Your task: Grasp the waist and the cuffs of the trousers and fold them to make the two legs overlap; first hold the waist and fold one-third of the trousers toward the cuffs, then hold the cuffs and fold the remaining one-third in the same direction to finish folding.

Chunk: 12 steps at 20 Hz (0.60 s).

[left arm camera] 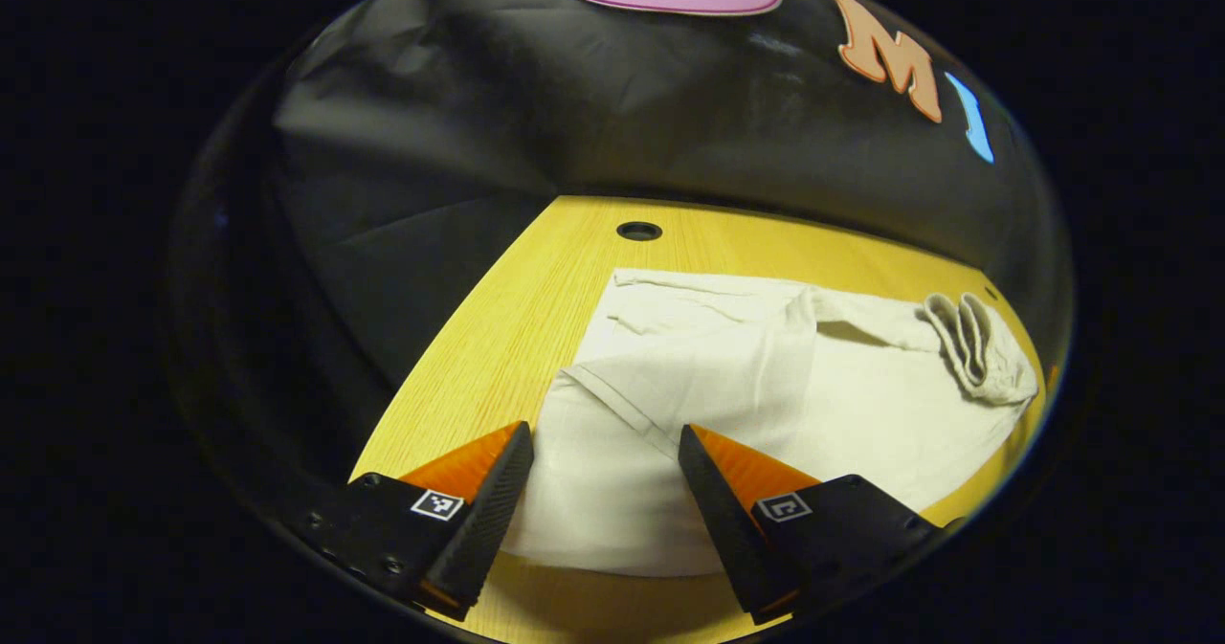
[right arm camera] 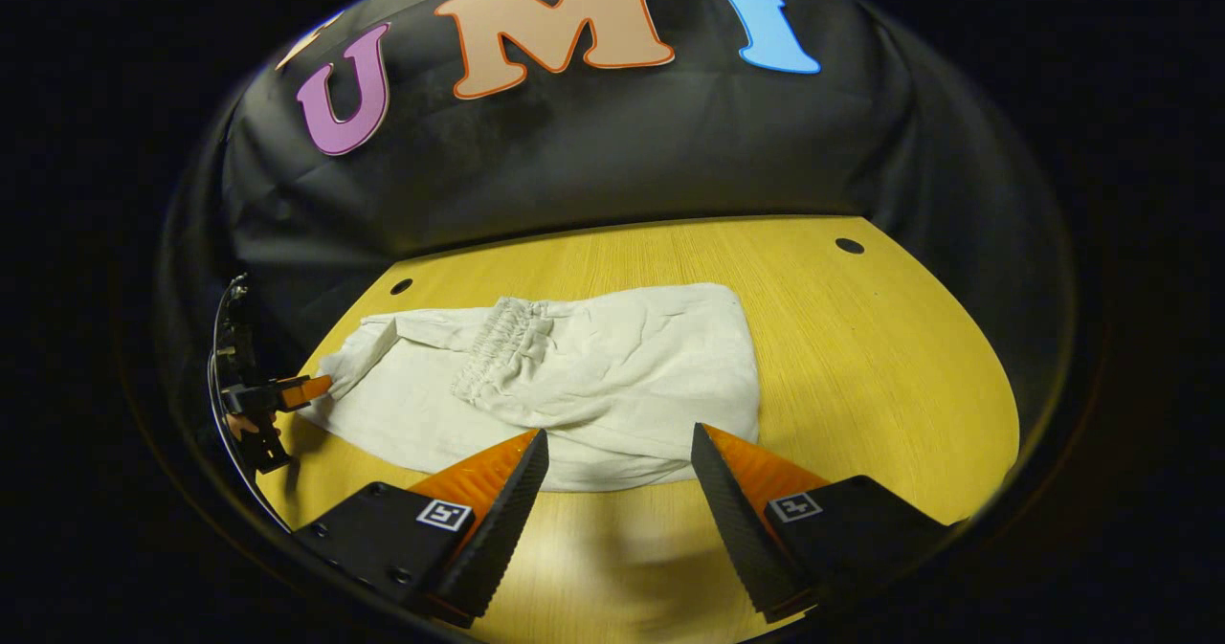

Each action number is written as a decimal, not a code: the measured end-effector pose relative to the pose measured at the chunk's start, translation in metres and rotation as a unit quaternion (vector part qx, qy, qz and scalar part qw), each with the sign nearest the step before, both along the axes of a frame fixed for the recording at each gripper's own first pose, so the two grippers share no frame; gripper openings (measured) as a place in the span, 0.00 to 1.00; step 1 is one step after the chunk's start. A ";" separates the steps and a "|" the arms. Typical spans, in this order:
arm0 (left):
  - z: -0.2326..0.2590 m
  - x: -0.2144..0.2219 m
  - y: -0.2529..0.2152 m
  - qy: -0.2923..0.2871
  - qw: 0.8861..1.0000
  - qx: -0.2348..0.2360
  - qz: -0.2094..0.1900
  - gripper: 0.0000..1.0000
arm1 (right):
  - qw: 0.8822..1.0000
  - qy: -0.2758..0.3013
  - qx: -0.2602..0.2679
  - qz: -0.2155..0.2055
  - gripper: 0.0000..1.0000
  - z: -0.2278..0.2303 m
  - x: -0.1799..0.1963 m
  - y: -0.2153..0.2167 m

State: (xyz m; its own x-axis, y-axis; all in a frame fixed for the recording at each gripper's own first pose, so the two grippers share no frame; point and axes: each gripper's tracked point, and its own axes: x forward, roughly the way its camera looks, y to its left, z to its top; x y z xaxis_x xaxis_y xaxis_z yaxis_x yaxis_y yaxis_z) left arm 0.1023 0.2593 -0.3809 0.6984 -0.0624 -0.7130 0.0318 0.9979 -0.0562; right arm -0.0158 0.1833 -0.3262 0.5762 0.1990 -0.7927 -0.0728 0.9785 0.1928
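In the left gripper view, the left claw (left arm camera: 605, 443) is hanging wide open just above the near cuff end of the trousers (left arm camera: 766, 386), gripping nothing. In the right gripper view, the right claw (right arm camera: 617, 448) is likewise spread wide, hovering empty over the near edge. The trousers are lying on the tabletop (right arm camera: 861, 338), legs apparently overlapped and the waist (right arm camera: 502, 347) already folded over. The cuff fold looks to be in hand: both claws need lowering onto the cuffs and closing.
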 end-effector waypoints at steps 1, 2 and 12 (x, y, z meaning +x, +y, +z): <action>0.001 0.001 -0.003 0.001 1.000 -0.004 -0.001 0.86 | 1.000 0.001 0.000 0.000 0.92 0.000 -0.001 -0.001; 0.001 0.000 -0.007 0.004 1.000 -0.004 -0.003 0.78 | 1.000 0.002 0.000 0.001 0.92 -0.002 -0.003 -0.002; 0.004 -0.002 -0.032 0.050 0.999 0.014 -0.016 0.00 | 1.000 -0.001 0.011 -0.005 0.96 0.005 -0.003 -0.029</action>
State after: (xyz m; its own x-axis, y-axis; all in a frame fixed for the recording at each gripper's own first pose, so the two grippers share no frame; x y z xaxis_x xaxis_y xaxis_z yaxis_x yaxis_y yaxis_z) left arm 0.1006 0.2268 -0.3773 0.6220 -0.0617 -0.7806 0.0584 0.9978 -0.0324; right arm -0.0186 0.1544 -0.3215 0.5795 0.2113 -0.7871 -0.0642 0.9746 0.2144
